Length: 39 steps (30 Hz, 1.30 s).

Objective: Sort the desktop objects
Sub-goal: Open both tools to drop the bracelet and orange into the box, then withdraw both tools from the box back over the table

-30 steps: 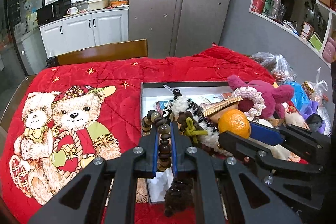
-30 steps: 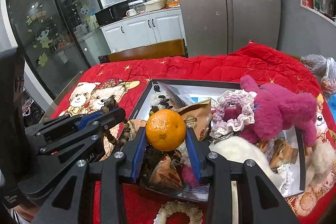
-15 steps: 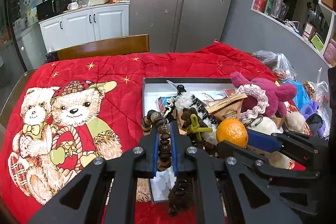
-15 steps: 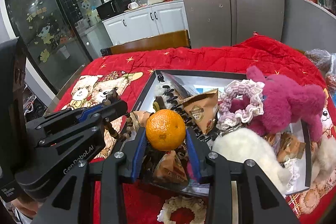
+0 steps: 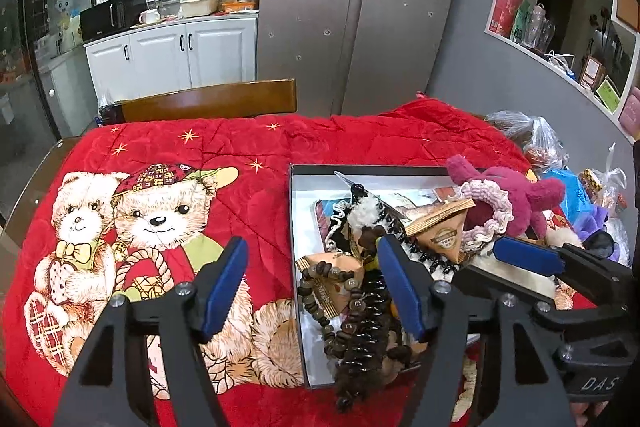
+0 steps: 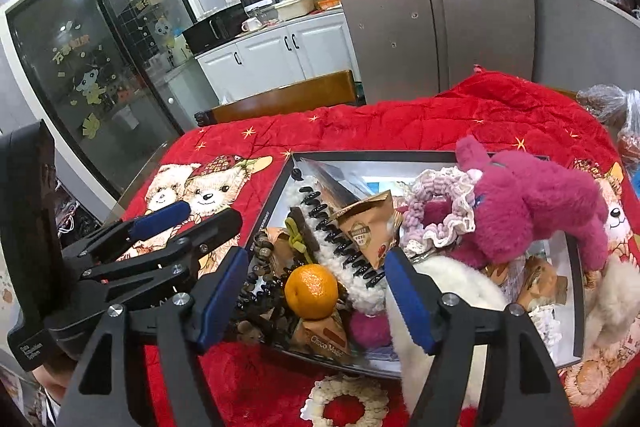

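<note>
- The left gripper (image 5: 312, 283) hangs over the box's (image 5: 298, 307) left wall; its jaws have just been opening and stand wide, pressing on nothing.
- The bead bracelet (image 5: 344, 303) lies inside the box, at about 3 o'clock from the left gripper's midpoint, near its right finger.
- The right gripper (image 6: 314, 293) has jaws that have just been opening, wide now; the orange (image 6: 312, 291) sits between them, free of both pads, on the clutter in the box.
- The pink plush toy (image 6: 532, 207) lies at 2 o'clock from the orange.
</note>
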Each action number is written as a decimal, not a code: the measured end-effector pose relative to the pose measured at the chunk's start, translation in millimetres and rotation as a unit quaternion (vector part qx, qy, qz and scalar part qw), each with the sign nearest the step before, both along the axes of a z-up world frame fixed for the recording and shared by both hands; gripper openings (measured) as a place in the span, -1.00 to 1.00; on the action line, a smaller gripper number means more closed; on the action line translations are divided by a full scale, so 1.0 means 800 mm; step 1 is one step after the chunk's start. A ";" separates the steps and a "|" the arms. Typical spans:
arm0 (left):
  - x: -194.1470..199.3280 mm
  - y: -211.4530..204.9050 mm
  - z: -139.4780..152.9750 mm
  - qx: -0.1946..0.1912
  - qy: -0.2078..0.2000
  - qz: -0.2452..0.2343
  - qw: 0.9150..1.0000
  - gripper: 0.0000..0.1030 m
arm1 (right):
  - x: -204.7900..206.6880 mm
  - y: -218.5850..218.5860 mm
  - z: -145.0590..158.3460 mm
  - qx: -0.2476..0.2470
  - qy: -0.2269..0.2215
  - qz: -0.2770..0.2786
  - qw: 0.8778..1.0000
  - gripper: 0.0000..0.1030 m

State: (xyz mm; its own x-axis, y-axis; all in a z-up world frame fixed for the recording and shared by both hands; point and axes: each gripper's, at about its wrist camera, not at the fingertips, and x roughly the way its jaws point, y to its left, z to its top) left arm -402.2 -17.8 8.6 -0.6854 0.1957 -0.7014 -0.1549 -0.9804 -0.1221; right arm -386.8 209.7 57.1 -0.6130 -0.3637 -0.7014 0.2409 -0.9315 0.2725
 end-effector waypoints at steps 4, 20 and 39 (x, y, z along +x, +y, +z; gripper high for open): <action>0.002 0.001 0.002 -0.005 0.005 0.001 1.000 0.34 | -0.001 0.000 0.000 -0.004 -0.002 0.000 1.000 0.42; 0.006 0.008 0.006 -0.014 0.006 -0.008 1.000 0.35 | 0.000 0.003 0.003 0.007 -0.002 -0.005 1.000 0.43; 0.107 0.023 0.106 0.019 0.064 -0.030 0.997 0.58 | 0.101 0.047 0.094 0.024 0.081 -0.031 0.996 0.48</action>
